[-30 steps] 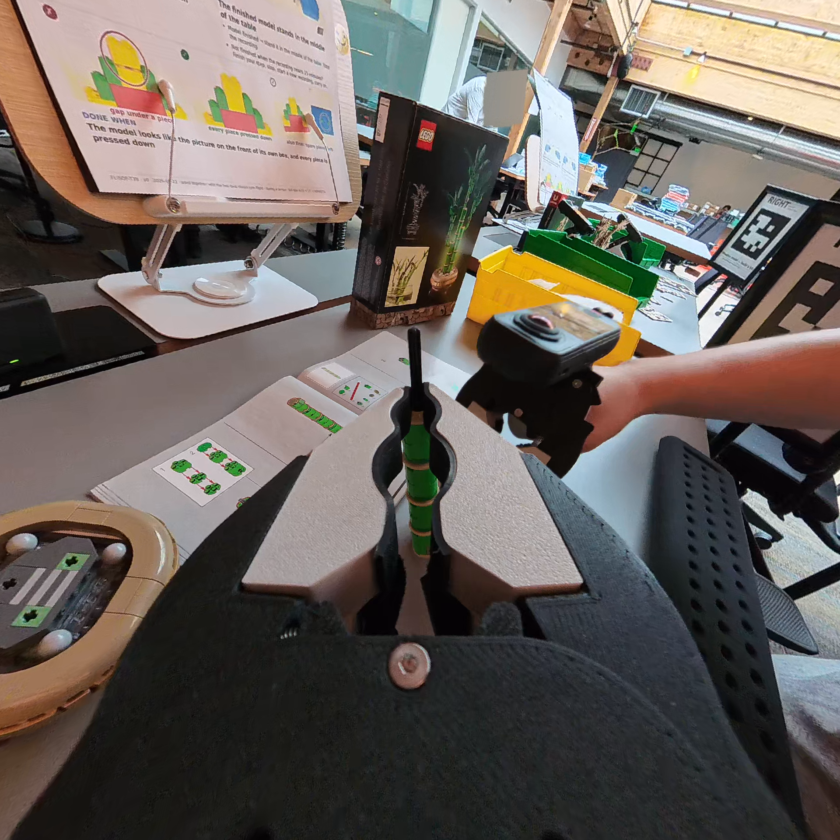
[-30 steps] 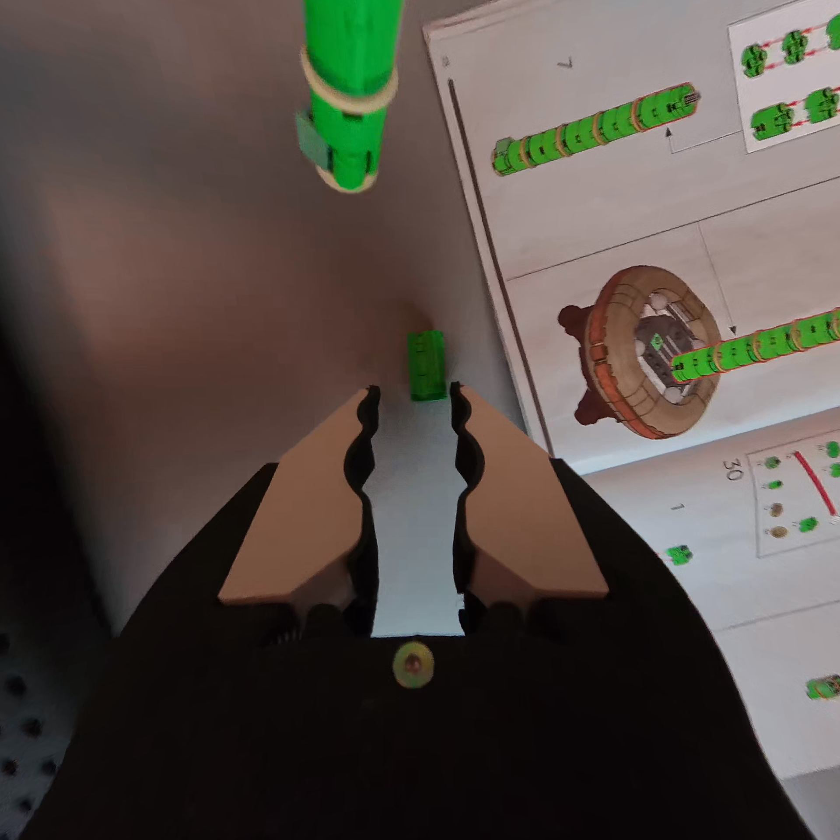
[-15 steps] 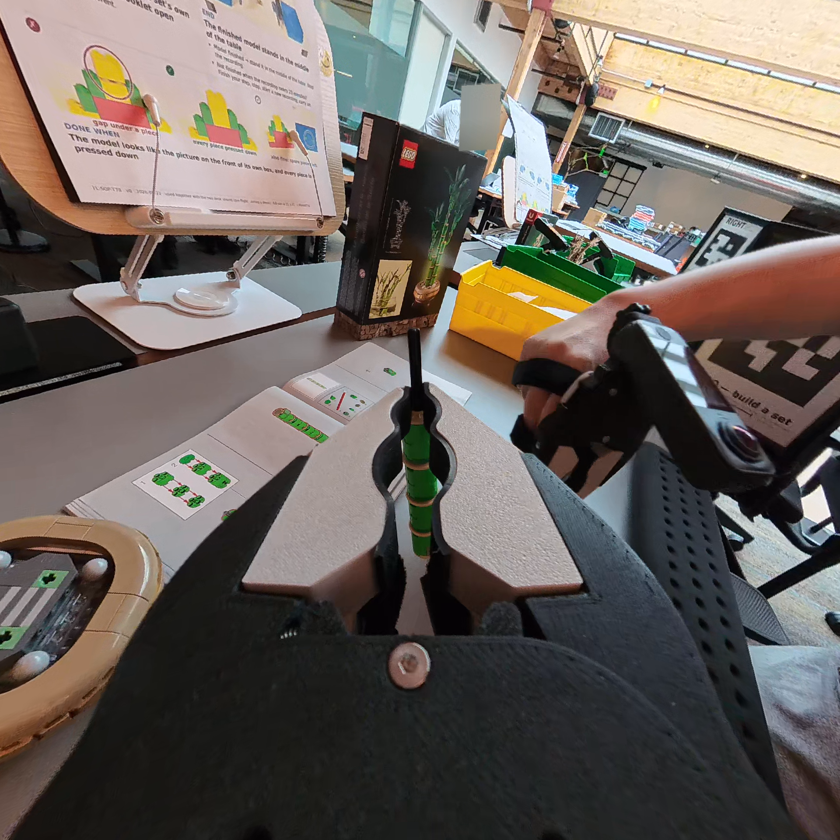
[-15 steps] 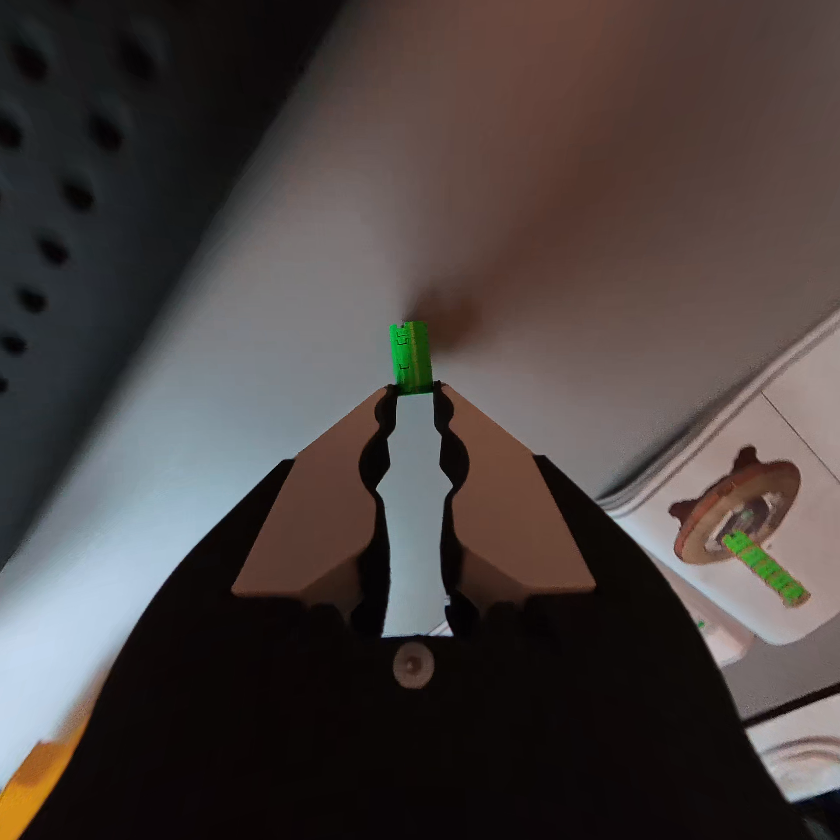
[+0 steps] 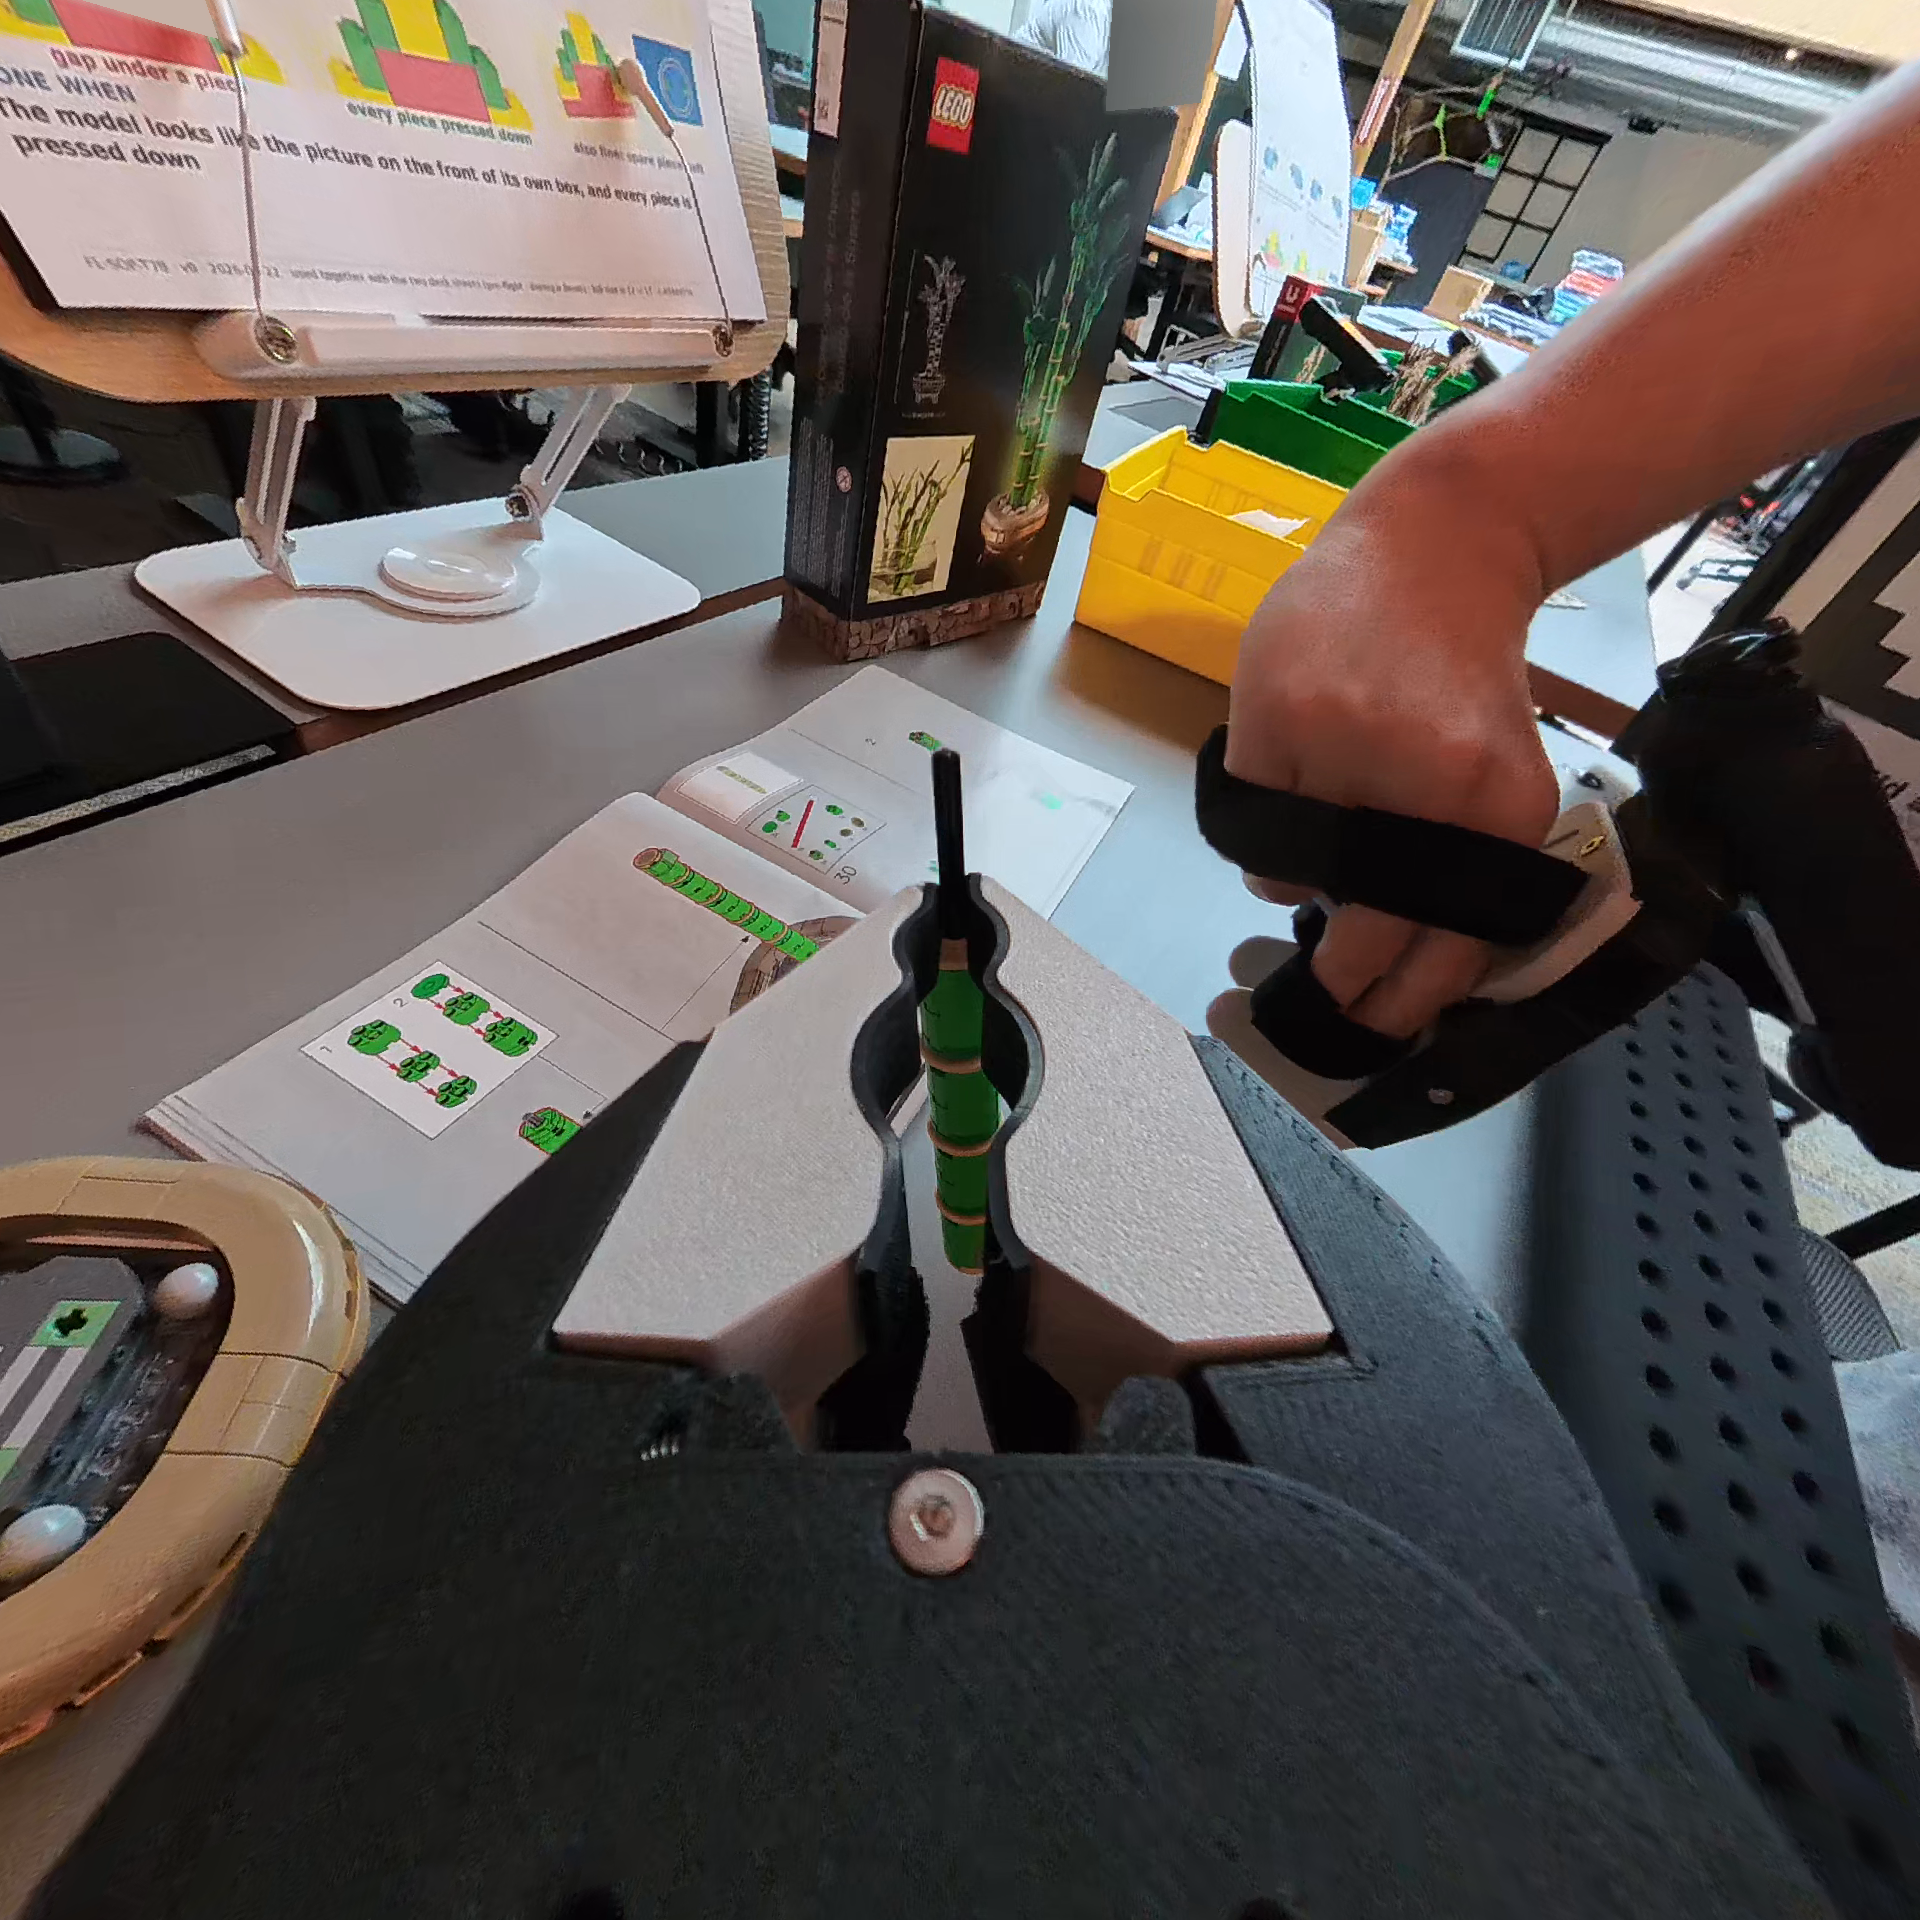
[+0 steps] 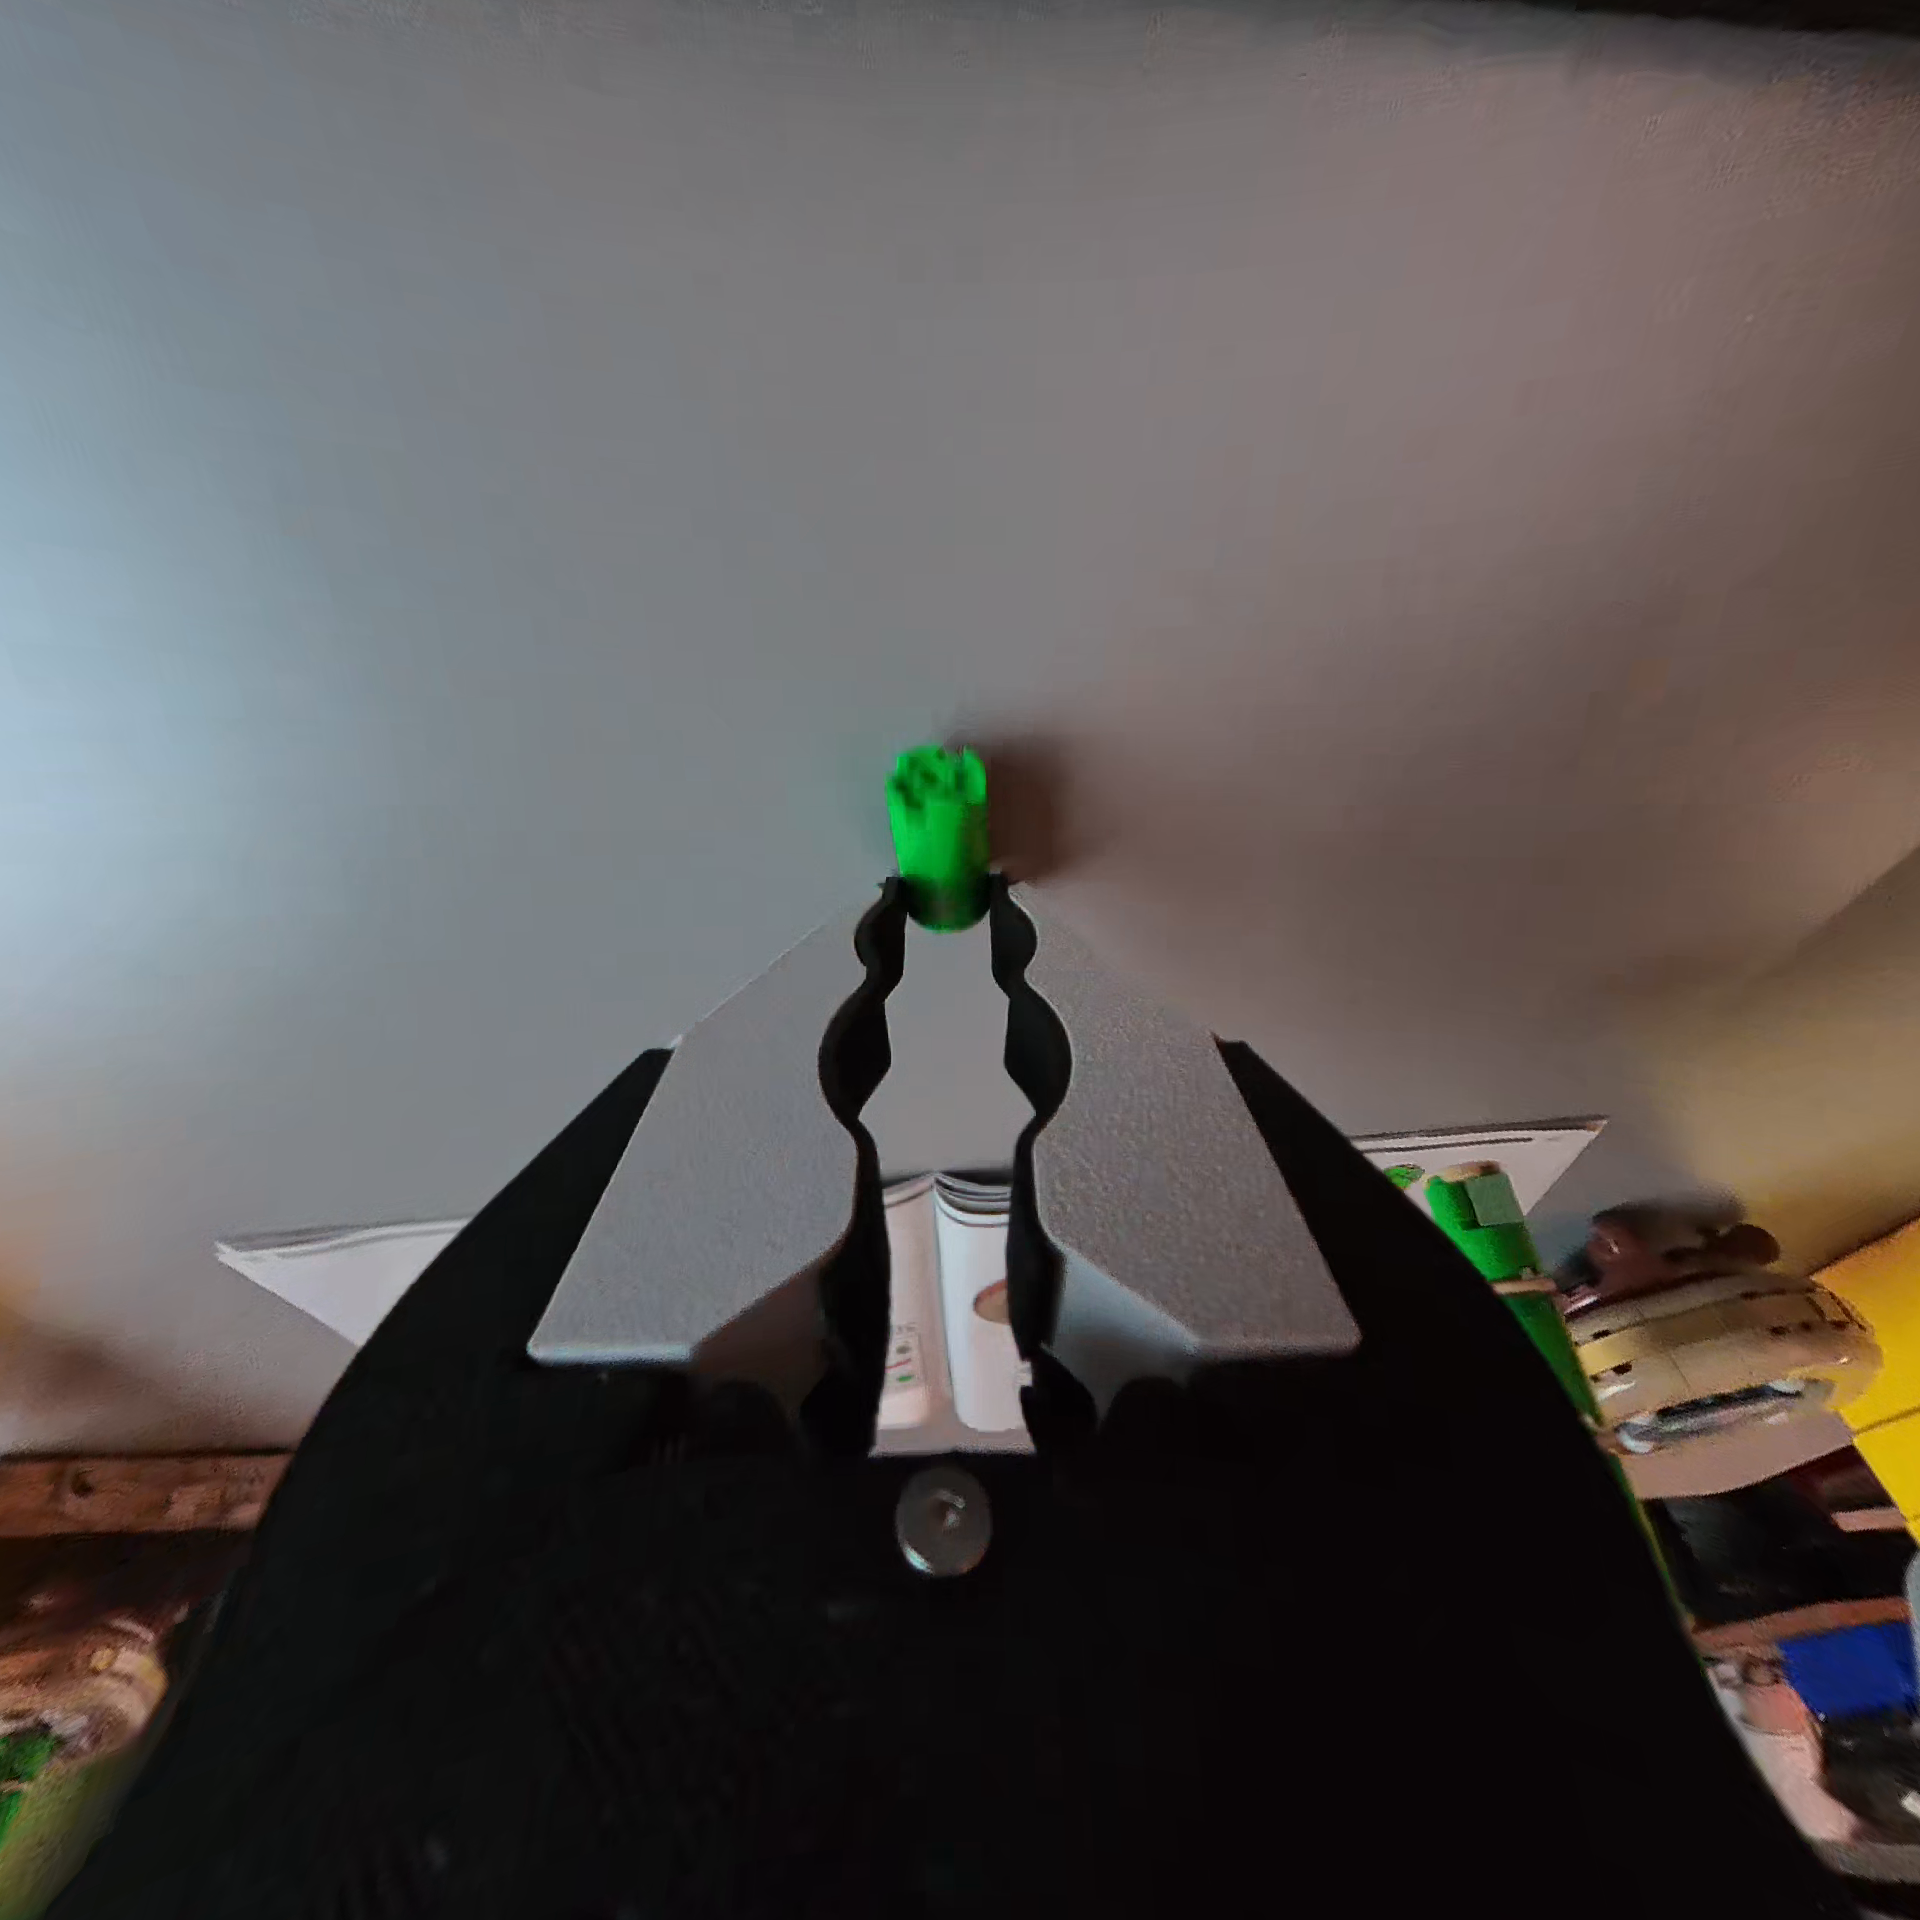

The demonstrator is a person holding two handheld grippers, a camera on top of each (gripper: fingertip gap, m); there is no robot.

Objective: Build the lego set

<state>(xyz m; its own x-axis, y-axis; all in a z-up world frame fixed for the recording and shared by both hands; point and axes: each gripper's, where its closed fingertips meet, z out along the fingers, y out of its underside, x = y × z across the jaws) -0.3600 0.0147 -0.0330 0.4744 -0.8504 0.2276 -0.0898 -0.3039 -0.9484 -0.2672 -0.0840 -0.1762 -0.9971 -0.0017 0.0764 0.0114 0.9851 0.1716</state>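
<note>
Now thread green round brick (image 6: pixel 937 842), pinched at right gripper (image 6: pixel 940 896) tips, squarely onto black axle (image 5: pixel 948 821) above green stalk (image 5: pixel 958 1122), clamped upright in left gripper (image 5: pixel 951 914).

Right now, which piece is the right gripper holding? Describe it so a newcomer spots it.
Start at the grey table filling the right wrist view, then follow the right gripper to its tips. Pinched there is a small green round brick, short and single, unlike the long banded green stalk the left gripper holds.
</note>
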